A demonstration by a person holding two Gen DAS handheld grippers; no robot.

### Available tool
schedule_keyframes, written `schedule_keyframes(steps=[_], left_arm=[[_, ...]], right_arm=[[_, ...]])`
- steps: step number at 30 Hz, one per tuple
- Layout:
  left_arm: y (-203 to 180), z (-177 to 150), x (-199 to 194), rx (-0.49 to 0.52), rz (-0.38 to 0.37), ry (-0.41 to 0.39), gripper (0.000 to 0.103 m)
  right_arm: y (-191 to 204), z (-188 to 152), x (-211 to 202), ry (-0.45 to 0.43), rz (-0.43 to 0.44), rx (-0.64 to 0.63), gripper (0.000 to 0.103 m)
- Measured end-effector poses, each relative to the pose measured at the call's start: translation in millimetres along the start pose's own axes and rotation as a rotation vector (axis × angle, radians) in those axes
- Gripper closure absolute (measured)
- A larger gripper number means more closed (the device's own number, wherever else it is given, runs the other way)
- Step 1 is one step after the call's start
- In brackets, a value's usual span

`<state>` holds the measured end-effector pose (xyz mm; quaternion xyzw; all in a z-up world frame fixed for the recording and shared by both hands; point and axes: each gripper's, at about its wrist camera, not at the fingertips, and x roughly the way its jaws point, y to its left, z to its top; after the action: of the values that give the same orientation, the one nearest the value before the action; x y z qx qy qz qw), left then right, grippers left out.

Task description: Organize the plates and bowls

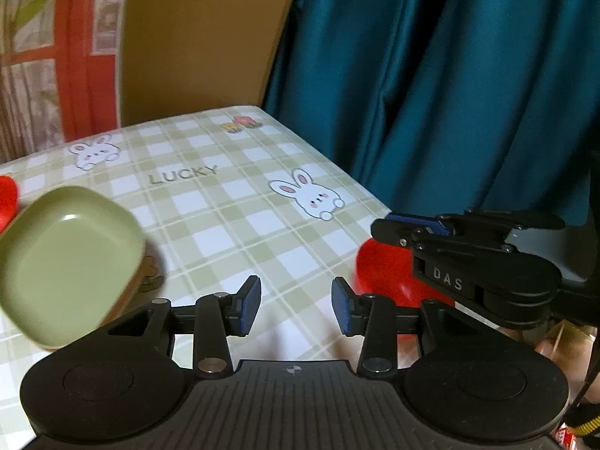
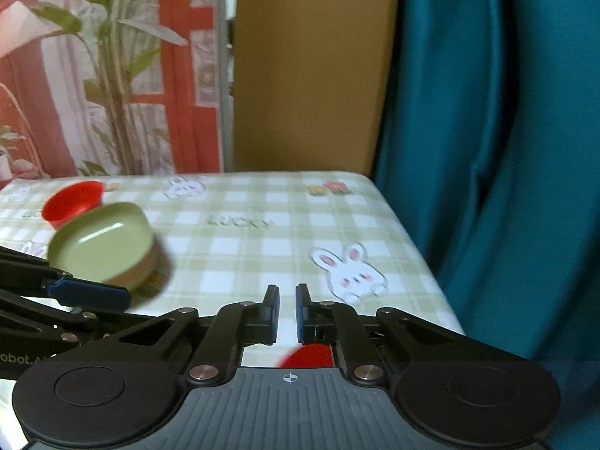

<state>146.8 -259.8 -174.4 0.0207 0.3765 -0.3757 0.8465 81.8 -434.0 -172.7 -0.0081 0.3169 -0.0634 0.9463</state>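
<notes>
The left gripper [image 1: 296, 305] is held spread over the checked green-and-white tablecloth [image 1: 240, 225], nothing between its pads. The right gripper [image 2: 287, 313] is nearly closed — nothing seen pinched. "LUCKY" [image 1: 183, 175] is printed on the cloth. A rounded-square green dish [image 1: 63, 262] rests stacked on another dish, left — both empty-looking.

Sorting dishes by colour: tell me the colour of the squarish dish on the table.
Light green inside; the green dish shows best in the left wrist view.
</notes>
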Motion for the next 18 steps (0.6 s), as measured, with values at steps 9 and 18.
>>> schedule_keyframes(steps=[9,18], left_arm=[[-23,3,35,-0.006,-0.056,0.041,0.059],[-38,-3,59,0.006,-0.07,0.089,0.059]], right_arm=[[-41,-18,0,0.043,-0.097,0.053,0.094],[-74,-40,3,0.081,-0.15,0.141,0.094]])
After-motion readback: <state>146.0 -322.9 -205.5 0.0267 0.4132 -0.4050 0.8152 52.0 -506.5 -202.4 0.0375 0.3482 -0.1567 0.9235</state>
